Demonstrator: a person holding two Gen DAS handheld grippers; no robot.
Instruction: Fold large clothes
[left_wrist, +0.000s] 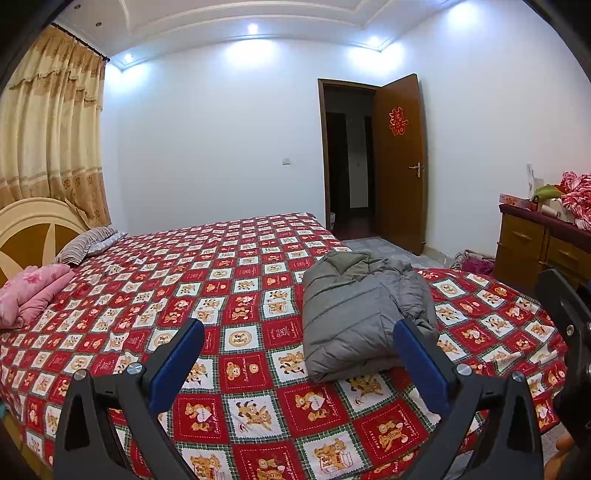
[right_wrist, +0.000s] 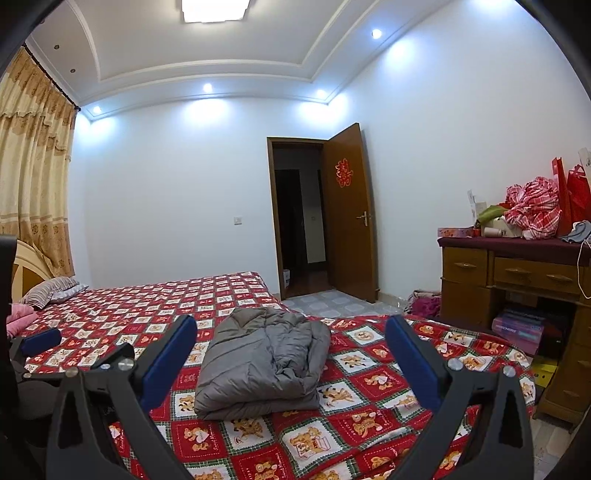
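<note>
A grey padded jacket (left_wrist: 364, 314) lies folded into a compact bundle on the bed with the red bear-print cover (left_wrist: 221, 280). It also shows in the right wrist view (right_wrist: 264, 363). My left gripper (left_wrist: 299, 332) is open and empty, held above the bed just short of the jacket, its right finger by the jacket's near right corner. My right gripper (right_wrist: 291, 332) is open and empty, held back from the jacket with the bundle between its fingers in view. The left gripper's blue pad (right_wrist: 40, 341) shows at the left edge of the right wrist view.
A pink folded cloth (left_wrist: 27, 295) and a striped pillow (left_wrist: 86, 245) lie by the headboard at left. A wooden dresser (right_wrist: 517, 295) with red cloths and bags stands right of the bed. An open brown door (right_wrist: 347, 218) is in the far wall.
</note>
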